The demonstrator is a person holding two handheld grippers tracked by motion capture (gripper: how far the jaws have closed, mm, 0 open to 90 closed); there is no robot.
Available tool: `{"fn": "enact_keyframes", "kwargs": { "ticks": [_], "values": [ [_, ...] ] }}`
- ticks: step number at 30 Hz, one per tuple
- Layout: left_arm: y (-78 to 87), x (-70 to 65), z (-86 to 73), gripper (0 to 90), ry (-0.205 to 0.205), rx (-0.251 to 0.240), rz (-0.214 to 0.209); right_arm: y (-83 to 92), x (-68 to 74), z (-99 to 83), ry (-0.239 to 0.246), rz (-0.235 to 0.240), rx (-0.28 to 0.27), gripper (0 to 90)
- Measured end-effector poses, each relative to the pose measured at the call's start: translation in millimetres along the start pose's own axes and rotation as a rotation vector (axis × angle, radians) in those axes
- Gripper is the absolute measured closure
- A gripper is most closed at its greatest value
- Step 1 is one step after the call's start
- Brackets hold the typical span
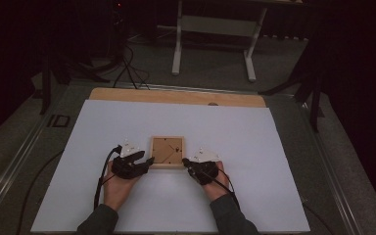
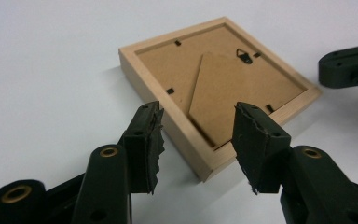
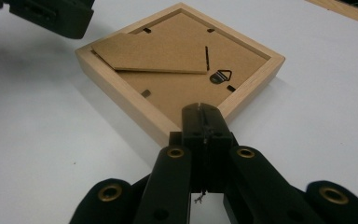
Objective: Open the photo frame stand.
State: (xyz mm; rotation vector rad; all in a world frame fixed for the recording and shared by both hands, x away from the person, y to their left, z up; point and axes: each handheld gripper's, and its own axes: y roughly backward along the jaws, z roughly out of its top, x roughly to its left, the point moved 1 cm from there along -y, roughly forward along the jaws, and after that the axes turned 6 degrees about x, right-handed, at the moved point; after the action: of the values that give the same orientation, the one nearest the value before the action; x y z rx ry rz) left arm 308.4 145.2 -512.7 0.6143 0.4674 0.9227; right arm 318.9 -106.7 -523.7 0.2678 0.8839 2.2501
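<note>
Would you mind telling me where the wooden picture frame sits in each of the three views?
High view: the frame lies face down at table centre, between the two grippers.
Left gripper view: upper centre, just beyond the open fingers.
Right gripper view: upper centre, a corner by the shut fingers.
Shared landmark: the metal hanger on its back.

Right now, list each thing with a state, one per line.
Wooden picture frame: face down, flat on the white board.
Easel stand: folded almost flat against the backing, near corner slightly raised.
Left gripper: jaws open, frame's near corner between them, untouched.
Right gripper: jaws shut, empty.
</note>
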Motion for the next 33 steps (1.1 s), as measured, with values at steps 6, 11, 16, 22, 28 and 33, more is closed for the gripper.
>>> {"fn": "enact_keyframes", "kwargs": {
  "ticks": [6,11,16,22,28,33],
  "values": [
    [-2.7,-2.5,4.1,51.5,-0.014,0.009,-0.018,-2.8,2.5,-0.5,0.011,0.012,0.01,89.7],
    [-8.1,-8.7,8.8,51.5,-0.042,0.022,-0.031,-2.5,2.1,-0.7,0.013,0.015,0.011,89.8],
    [-14.9,-9.9,11.3,51.5,-0.045,0.039,-0.039,-2.6,1.7,-1.0,0.011,0.017,0.009,89.7],
    [-20.2,-10.4,11.1,51.5,-0.052,0.056,-0.037,-2.5,1.8,-1.3,0.012,0.016,0.008,89.7],
    [-23.7,-13.3,13.1,51.5,-0.068,0.06,-0.026,-2.5,1.7,-1.5,0.011,0.017,0.007,89.7],
    [-26.6,-14.3,15.1,51.5,-0.072,0.059,-0.025,-2.6,1.3,-1.6,0.01,0.019,0.006,89.7]
  ]
}}
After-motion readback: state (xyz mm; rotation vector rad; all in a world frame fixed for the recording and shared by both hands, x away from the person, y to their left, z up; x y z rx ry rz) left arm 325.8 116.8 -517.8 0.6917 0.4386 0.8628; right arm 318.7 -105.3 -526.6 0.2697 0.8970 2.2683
